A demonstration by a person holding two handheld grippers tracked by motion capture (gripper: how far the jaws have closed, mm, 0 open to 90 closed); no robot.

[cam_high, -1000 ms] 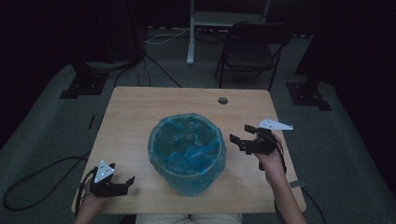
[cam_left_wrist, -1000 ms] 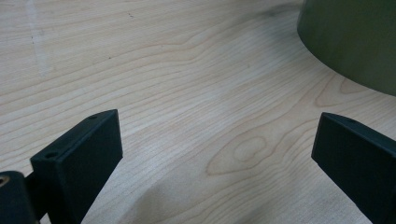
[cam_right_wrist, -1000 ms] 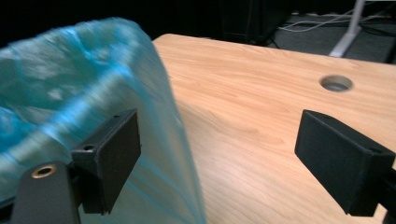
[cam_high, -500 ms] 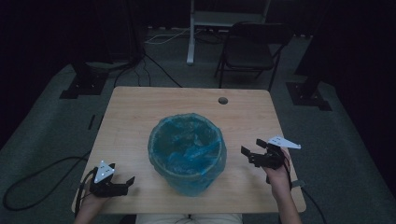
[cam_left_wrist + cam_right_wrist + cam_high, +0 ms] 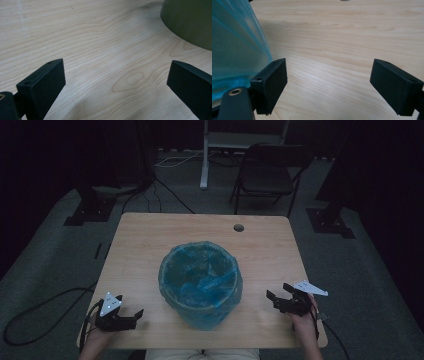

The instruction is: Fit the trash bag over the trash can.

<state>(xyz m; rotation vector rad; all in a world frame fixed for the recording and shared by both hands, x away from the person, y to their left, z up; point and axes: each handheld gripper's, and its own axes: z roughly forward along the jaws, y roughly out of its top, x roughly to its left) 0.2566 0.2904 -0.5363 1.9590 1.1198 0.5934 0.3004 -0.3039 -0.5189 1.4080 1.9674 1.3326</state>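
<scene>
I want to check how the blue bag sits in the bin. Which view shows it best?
The high view: the blue bag lines the whole bin, folded over its rim. The right gripper view catches one blurred side; the left gripper view shows a dark bin wall.

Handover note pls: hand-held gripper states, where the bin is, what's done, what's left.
Left hand-held gripper: open, holding nothing, low over the near left corner of the table.
Right hand-held gripper: open, holding nothing, near the right edge, beside the bin.
Bin: upright mid-table, blue liner folded over its rim.
Done: liner looks fitted, neither gripper touches it.
Left: probably only a check that the liner sits evenly.
</scene>
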